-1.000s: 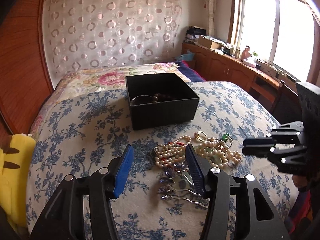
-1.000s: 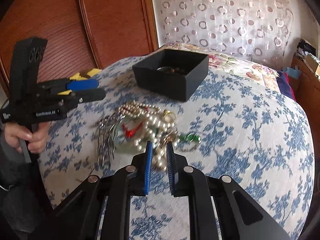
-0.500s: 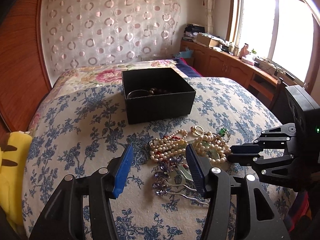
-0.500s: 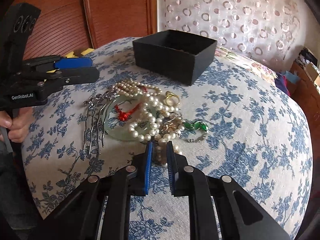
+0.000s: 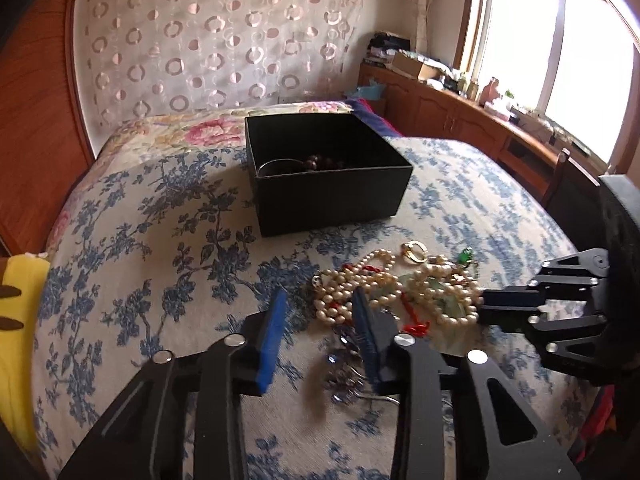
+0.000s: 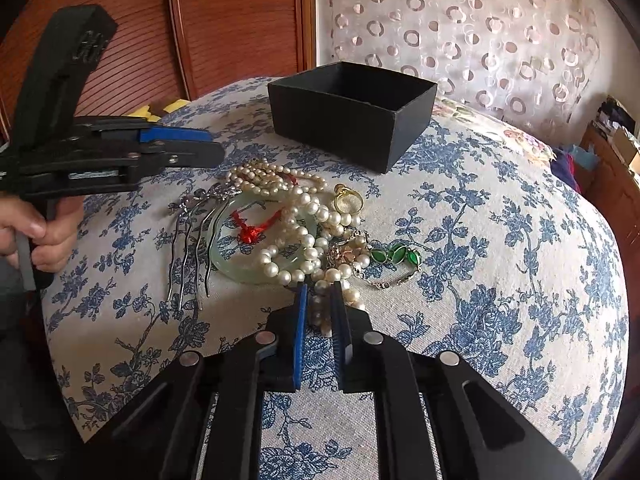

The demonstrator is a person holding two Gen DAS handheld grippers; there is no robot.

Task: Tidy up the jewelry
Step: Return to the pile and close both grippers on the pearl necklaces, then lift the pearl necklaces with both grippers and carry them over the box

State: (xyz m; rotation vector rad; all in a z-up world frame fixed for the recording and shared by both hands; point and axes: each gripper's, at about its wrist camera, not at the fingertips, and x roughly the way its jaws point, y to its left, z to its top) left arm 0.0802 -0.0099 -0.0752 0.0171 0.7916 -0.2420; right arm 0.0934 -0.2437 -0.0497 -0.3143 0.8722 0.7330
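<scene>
Pearl strands (image 6: 304, 216) lie in a tangled heap on the blue-flowered bedspread (image 6: 500, 280), knotted together with a pale green jade bangle (image 6: 232, 264) that carries a red cord, a silver hair comb (image 6: 192, 248) at the heap's 9 o'clock, a gold ring (image 6: 348, 202) at its 1 o'clock and a green-stone chain bracelet (image 6: 394, 258) at its 3 o'clock. From the heap, the black box (image 6: 352, 116) sits at 12 o'clock, well apart, and the left wrist view shows dark beads and a bangle already inside it.

The step in hand looks like a pick from the heap for the box. The right gripper (image 6: 320, 292) is clenched on the tail of a pearl strand at the heap's 6 o'clock edge, with beads showing in the narrow gap between its 2 pads. The left gripper (image 5: 318, 306) is closing at the heap's 9 o'clock side; in its own view one pad sits against the pearls, yet nothing is pressed between the pads (blur hides the fine detail), so I read it as not gripping.

Next, the pinched strand probably needs a slow lift, since it is tangled with the other pearls and may drag the bangle or ring along. The left gripper could pin the rest down.
</scene>
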